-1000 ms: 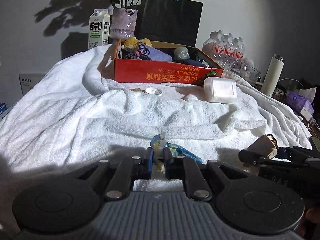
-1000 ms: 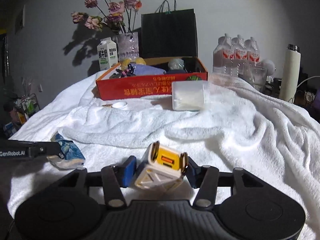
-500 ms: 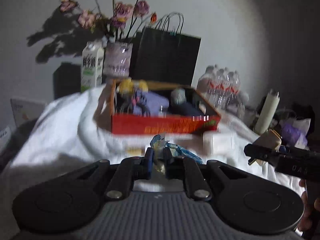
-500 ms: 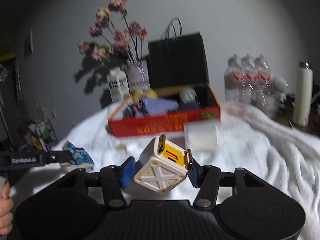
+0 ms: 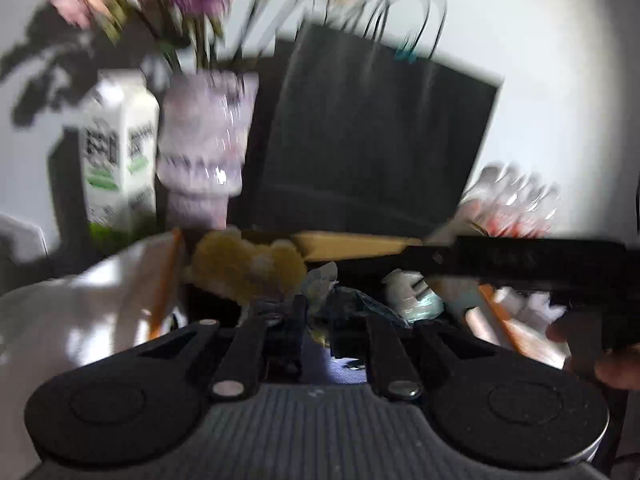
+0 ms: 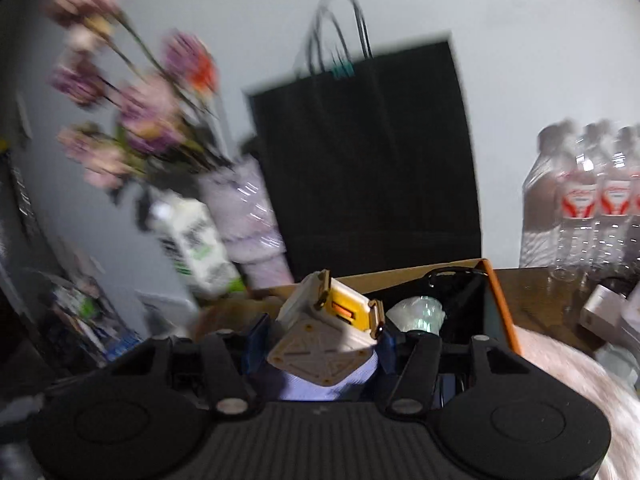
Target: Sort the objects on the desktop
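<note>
Holding the packet (image 5: 320, 280) pinched in my left claw (image 5: 318, 312) and the charger (image 6: 332, 328) in my right claw (image 6: 320, 340) above the box (image 6: 496, 300), I judge that next I must open both.

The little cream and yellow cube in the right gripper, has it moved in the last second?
Yes. The cream and yellow cube, clamped in the right gripper, has been carried forward from over the towel to the red cardboard box.

My jaws held a cream, orange-faced blocky charger (image 6: 324, 332) tilted, with the orange-rimmed cardboard box (image 6: 496, 300) at two o'clock.
</note>
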Available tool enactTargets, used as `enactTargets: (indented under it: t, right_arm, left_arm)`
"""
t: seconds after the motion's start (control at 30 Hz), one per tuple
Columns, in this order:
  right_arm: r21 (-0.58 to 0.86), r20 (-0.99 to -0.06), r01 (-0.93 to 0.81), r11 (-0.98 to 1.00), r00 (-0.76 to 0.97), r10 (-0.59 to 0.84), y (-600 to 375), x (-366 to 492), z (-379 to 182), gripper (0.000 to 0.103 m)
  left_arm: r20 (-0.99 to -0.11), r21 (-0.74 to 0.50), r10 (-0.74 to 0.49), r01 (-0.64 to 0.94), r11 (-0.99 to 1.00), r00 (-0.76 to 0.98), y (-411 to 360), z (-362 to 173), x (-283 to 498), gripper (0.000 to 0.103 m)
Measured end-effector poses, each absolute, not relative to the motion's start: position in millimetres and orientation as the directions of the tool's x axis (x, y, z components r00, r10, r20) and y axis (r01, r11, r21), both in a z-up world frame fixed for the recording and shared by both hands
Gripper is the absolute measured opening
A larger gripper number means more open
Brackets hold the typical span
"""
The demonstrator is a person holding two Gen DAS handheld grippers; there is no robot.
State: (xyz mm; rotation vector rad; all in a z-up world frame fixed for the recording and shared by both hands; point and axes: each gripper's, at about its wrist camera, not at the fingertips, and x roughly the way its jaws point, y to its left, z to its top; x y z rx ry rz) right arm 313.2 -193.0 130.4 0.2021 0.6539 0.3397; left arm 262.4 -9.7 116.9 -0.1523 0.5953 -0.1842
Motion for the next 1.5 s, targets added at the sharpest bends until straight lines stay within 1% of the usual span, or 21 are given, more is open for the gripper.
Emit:
enactTargets:
  t: [0.07, 0.1, 0.13, 0.17, 0.2, 0.23, 0.3, 0.33, 0.4, 0.5, 0.63, 0.77, 0.83, 0.9, 1.03, 1.1, 1.13, 1.23, 1.3, 1.37, 1.5]
  right_arm:
    - [0.295, -0.600, -0.219, 0.930, 0.715, 0.359, -184.4, 342.4, 117.2, 0.054]
    - [0.297, -0.614, -0.211, 0.931, 0.705, 0.355, -180.3, 352.8, 111.5, 0.054]
    - [0.290, -0.630, -0.210, 0.933, 0.692, 0.352, -175.4, 361.4, 106.1, 0.054]
    - [0.280, -0.652, -0.212, 0.936, 0.674, 0.348, -170.7, 369.4, 100.4, 0.055]
    - [0.268, -0.671, -0.213, 0.940, 0.658, 0.340, -167.0, 375.6, 95.8, 0.055]
    - [0.258, -0.674, -0.208, 0.944, 0.661, 0.330, -165.3, 378.3, 94.2, 0.054]
    - [0.249, -0.646, -0.207, 0.946, 0.692, 0.322, -168.0, 374.7, 95.7, 0.065]
    - [0.250, -0.632, -0.204, 0.947, 0.706, 0.319, -171.1, 371.3, 99.2, 0.077]
    - [0.261, -0.607, -0.199, 0.945, 0.727, 0.321, -178.6, 361.3, 110.1, 0.079]
    - [0.243, -0.584, -0.235, 0.941, 0.739, 0.335, -187.4, 334.3, 131.9, 0.079]
    - [0.156, -0.569, -0.237, 0.959, 0.772, 0.284, -198.3, 283.8, 154.4, 0.082]
    - [-0.008, -0.547, -0.260, 0.965, 0.809, 0.214, -203.2, 222.3, 159.8, 0.086]
    - [-0.096, -0.531, -0.275, 0.957, 0.827, 0.185, -200.8, 190.6, 158.1, 0.086]
    - [-0.145, -0.516, -0.283, 0.948, 0.839, 0.172, -203.3, 152.8, 153.6, 0.087]
    - [-0.117, -0.508, -0.336, 0.935, 0.829, 0.234, -211.5, 76.5, 144.3, 0.088]
    - [-0.091, -0.498, -0.354, 0.931, 0.825, 0.266, -214.3, 38.5, 136.2, 0.092]
    - [-0.076, -0.491, -0.357, 0.931, 0.826, 0.277, -215.4, 20.1, 131.3, 0.096]
    - [-0.034, -0.486, -0.368, 0.929, 0.818, 0.306, -216.4, -32.4, 111.8, 0.100]
    - [-0.044, -0.491, -0.367, 0.929, 0.818, 0.300, -214.0, -60.9, 95.1, 0.100]
    - [-0.071, -0.487, -0.336, 0.939, 0.834, 0.261, -209.9, -84.7, 78.1, 0.100]
    - [-0.082, -0.460, -0.296, 0.952, 0.858, 0.227, -208.6, -115.6, 53.6, 0.100]
  left_arm:
    - [-0.582, -0.158, -0.213, 0.148, 0.976, 0.785, -18.8, 105.1, 283.3, 0.014]
    - [-0.579, -0.130, -0.188, 0.138, 0.982, 0.793, -21.6, 101.4, 286.4, 0.017]
    - [-0.566, -0.112, -0.165, 0.123, 0.986, 0.808, -22.3, 99.1, 286.4, 0.022]
    - [-0.550, -0.113, -0.166, 0.123, 0.986, 0.819, -20.7, 97.6, 283.7, 0.034]
    - [-0.537, -0.133, -0.183, 0.131, 0.982, 0.824, -19.4, 96.6, 280.4, 0.040]
    - [-0.530, -0.159, -0.210, 0.147, 0.976, 0.822, -17.4, 95.7, 277.7, 0.040]
    - [-0.526, -0.165, -0.247, 0.187, 0.968, 0.814, -17.5, 97.9, 272.9, 0.044]
    - [-0.523, -0.140, -0.228, 0.180, 0.973, 0.821, -18.3, 101.6, 269.9, 0.044]
    - [-0.513, -0.089, -0.173, 0.149, 0.985, 0.840, -18.7, 112.3, 263.5, 0.049]
    - [-0.528, -0.066, -0.125, 0.106, 0.992, 0.840, -14.0, 128.6, 250.7, 0.056]
    - [-0.546, -0.039, -0.057, 0.042, 0.998, 0.836, -8.3, 145.6, 216.1, 0.056]
    - [-0.539, -0.083, -0.098, 0.063, 0.995, 0.836, -2.2, 154.6, 165.0, 0.053]
    - [-0.539, -0.074, -0.109, 0.082, 0.994, 0.835, -1.2, 156.9, 136.0, 0.051]
    - [-0.524, -0.063, -0.120, 0.102, 0.993, 0.843, 0.1, 158.8, 100.9, 0.051]
    - [-0.482, -0.086, -0.165, 0.141, 0.986, 0.860, 7.1, 162.0, 29.1, 0.051]
    - [-0.462, -0.088, -0.179, 0.156, 0.984, 0.869, 8.7, 159.6, -5.3, 0.051]
    - [-0.459, -0.084, -0.180, 0.159, 0.984, 0.870, 9.3, 156.5, -22.0, 0.052]
    - [-0.482, -0.109, -0.198, 0.165, 0.980, 0.854, 12.5, 138.7, -64.4, 0.055]
    - [-0.495, -0.106, -0.181, 0.148, 0.983, 0.850, 10.3, 121.5, -86.1, 0.055]
    - [-0.497, -0.089, -0.148, 0.120, 0.989, 0.855, 4.1, 102.8, -101.8, 0.055]
    - [-0.517, -0.022, -0.089, 0.091, 0.996, 0.851, -14.4, 71.8, -118.4, 0.054]
